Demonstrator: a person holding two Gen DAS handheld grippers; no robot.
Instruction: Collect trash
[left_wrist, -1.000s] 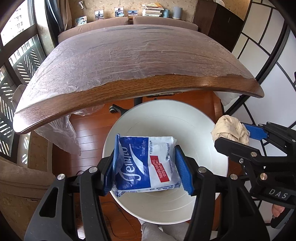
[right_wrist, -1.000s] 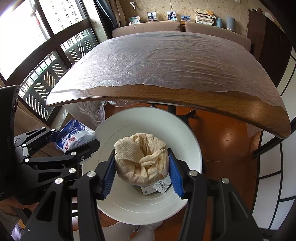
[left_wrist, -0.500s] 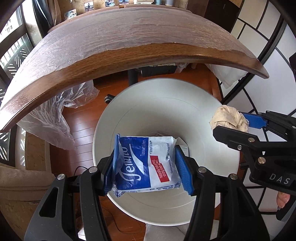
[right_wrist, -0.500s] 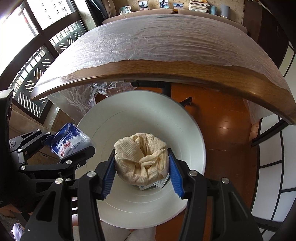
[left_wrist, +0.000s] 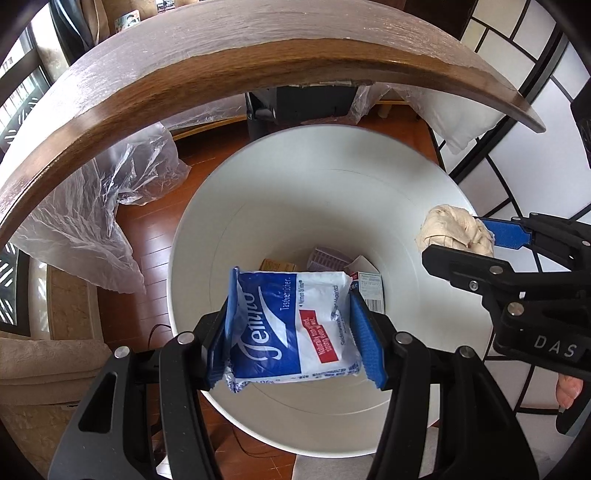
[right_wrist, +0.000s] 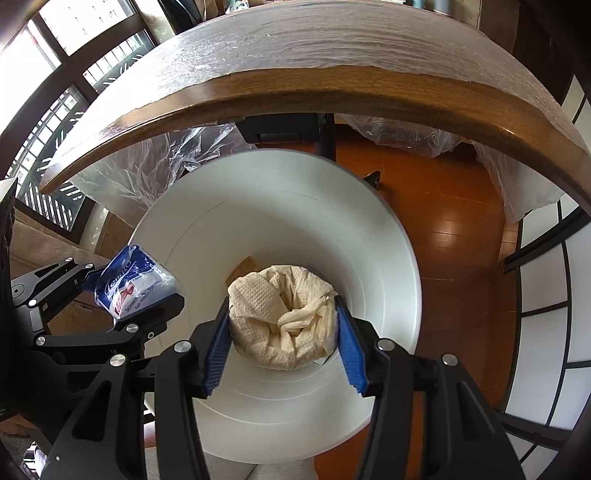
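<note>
Right now the left gripper is holding a blue and white tissue pack in the lower middle of the left wrist view. Its two blue pads are pressing on the pack from both sides, so the pack is sitting right between the fingers. The pack is hanging over the open mouth of a white trash bin, which is filling the middle of the frame. Some small boxes and paper bits are lying deep down at the bottom of the bin.

The right gripper is squeezing a crumpled cream paper towel in the lower middle of the right wrist view. The towel ball is sitting between the two blue pads, and both pads are touching it. It is also hanging over the inside of the white trash bin.

Each gripper is showing up in the other's camera too. The right gripper with its towel is poking in at the right edge of the left wrist view, over the bin's rim. The left gripper with its pack is sitting at the left edge of the right wrist view, just beside the bin's rim.

A brown wooden table covered with thin plastic is curving across the top of both views. Clear plastic sheeting is hanging down at the left, above the orange wooden floor.
</note>
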